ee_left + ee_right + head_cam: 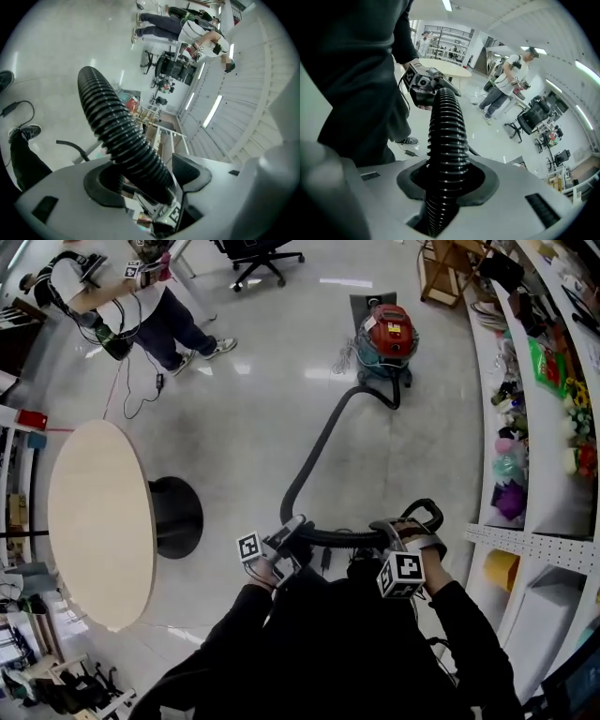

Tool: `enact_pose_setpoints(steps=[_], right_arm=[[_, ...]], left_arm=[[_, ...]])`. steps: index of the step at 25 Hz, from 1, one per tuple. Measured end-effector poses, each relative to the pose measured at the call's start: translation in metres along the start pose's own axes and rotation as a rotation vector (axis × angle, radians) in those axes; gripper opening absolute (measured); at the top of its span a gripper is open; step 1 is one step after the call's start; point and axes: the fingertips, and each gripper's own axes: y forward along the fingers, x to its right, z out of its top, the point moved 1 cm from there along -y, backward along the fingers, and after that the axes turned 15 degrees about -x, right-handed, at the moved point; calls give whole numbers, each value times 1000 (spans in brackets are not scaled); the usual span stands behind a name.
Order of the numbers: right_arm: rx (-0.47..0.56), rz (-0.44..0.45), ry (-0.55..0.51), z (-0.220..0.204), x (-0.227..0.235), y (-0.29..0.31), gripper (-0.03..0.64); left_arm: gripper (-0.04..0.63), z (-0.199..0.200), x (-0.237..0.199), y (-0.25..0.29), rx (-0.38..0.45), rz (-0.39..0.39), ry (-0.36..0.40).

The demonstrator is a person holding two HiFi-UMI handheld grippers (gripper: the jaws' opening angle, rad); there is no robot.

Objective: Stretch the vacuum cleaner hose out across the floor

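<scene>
Right claw (447,180) clamped on the vacuum hose (314,451), left claw (145,178) slack around it
Hose curves across the floor (253,409) from the red vacuum cleaner (386,338) up to me. With the left one not gripping, I figure a hard tug could slip the ribs through my right grip, or just drag the cleaner along.

The black corrugated plastic hose (317,451) is ridged and shiny, each rib catching a highlight. The pale hard floor (262,371) is polished to a gloss and mirrors the ceiling lights. At one o'clock in the head view, the red-lidded vacuum cleaner (388,332) is smooth, gleaming plastic. At nine o'clock, the round beige table top (98,521) looks matt and wood-like. The right gripper (447,180) has smooth matt grey plastic jaws with dull black rubbery pads (489,186). The person's black sleeve (234,624) is soft matt cloth.
</scene>
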Motion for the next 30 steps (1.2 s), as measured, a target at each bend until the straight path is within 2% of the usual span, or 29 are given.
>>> enact_pose_setpoints(steps=[2, 4, 5, 6, 7, 8, 9, 10, 12, 15, 17, 18, 19, 20, 22, 26, 28, 30], right_arm=[[-75, -8, 47, -6, -10, -4, 127], [-165, -59, 131, -17, -10, -12, 127], [-203, -82, 182, -21, -10, -18, 127], [-229, -97, 236, -21, -9, -25, 127], [-241, -104, 289, -19, -10, -31, 127], [-241, -106, 341, -14, -11, -36, 127], [-235, -107, 389, -7, -12, -39, 127], [-223, -110, 435, 2, -12, -41, 127], [-189, -121, 510, 24, -13, -45, 127], [-153, -126, 520, 52, -25, -49, 127], [-156, -115, 450, 64, -37, -51, 127], [-170, -106, 404, 68, -44, -52, 127], [-193, -94, 358, 67, -50, -53, 127], [-216, -80, 312, 65, -57, -55, 127], [-241, -52, 222, 60, -67, -61, 127], [-209, -42, 104, 61, -82, -85, 126], [-178, -39, 76, 62, -90, -101, 126], [-163, -28, 54, 61, -99, -113, 126]], left_arm=[[313, -14, -9, -32, -111, 1, -3], [313, -21, -16, -74, -193, 88, 43], [313, -24, -17, -95, -241, 183, 127], [313, -24, -15, -114, -301, 318, 270], [313, -21, -10, -129, -368, 474, 465], [311, -15, -1, -137, -435, 619, 693], [311, -9, 14, -134, -492, 729, 937], [312, -5, 34, -124, -532, 798, 1185], [313, -13, 80, -90, -562, 849, 1643], [313, -52, 122, -34, -569, 884, 2198], [326, -75, 118, -4, -636, 912, 2516], [350, -85, 106, 6, -714, 906, 2644], [350, -93, 91, 12, -805, 880, 2735], [350, -101, 75, 14, -883, 844, 2787], [350, -114, 53, 14, -979, 799, 2804], [350, -147, 24, 7, -1114, 847, 2776], [350, -167, 11, 10, -1116, 856, 2721], [347, -174, 2, 24, -1008, 891, 2677]])
